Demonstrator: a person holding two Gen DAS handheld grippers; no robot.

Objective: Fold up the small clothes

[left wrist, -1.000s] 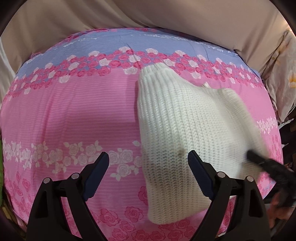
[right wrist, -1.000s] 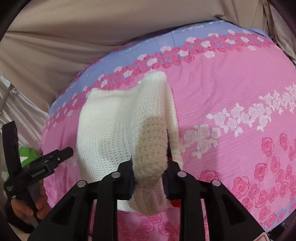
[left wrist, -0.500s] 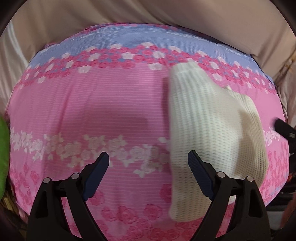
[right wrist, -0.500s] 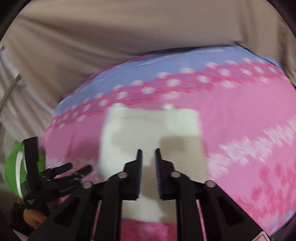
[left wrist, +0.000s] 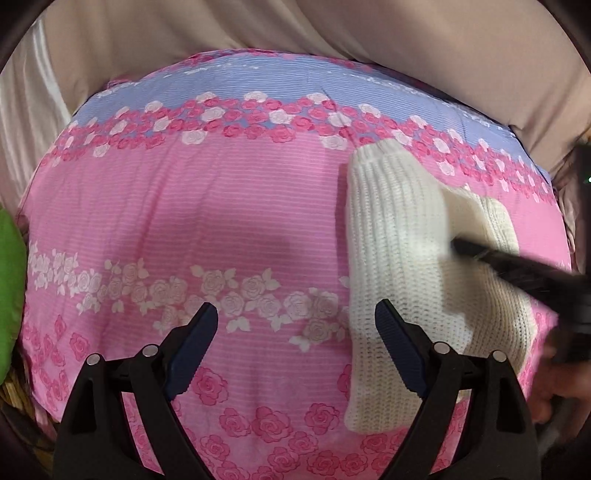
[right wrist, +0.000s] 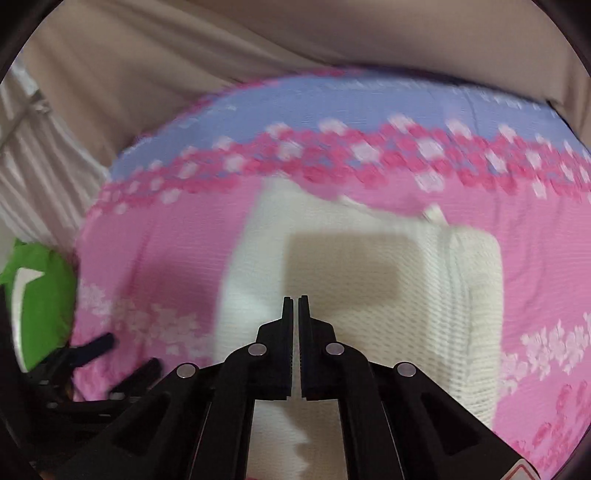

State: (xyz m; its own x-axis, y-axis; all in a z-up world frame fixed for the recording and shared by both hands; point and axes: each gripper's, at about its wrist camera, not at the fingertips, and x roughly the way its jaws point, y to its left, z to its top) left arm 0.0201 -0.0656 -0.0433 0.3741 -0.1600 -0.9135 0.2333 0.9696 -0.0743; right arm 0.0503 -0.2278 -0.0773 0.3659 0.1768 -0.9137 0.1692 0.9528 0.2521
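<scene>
A small white knit garment [left wrist: 406, 258] lies folded on the pink floral cloth [left wrist: 221, 221], right of centre in the left wrist view. My left gripper [left wrist: 295, 325] stands open over bare pink cloth just left of the garment, nothing between its fingers. The right gripper's dark fingers [left wrist: 517, 266] cross the garment's right side in that view. In the blurred right wrist view my right gripper [right wrist: 295, 302] is shut with nothing in it, hovering above the white knit garment [right wrist: 369, 280]. The left gripper [right wrist: 103, 358] shows dark at the lower left there.
The pink floral cloth [right wrist: 535, 258] has a blue band [left wrist: 295, 85] at its far edge. Beige fabric [left wrist: 332, 29] hangs behind. A green object [left wrist: 9, 288] sits off the cloth's left edge. A hand [left wrist: 554, 387] shows at the right in the left wrist view.
The right gripper let go of the white knit fold and shut empty, then swung across over the garment. The garment now lies flatter. The left gripper drifted left, still open.
</scene>
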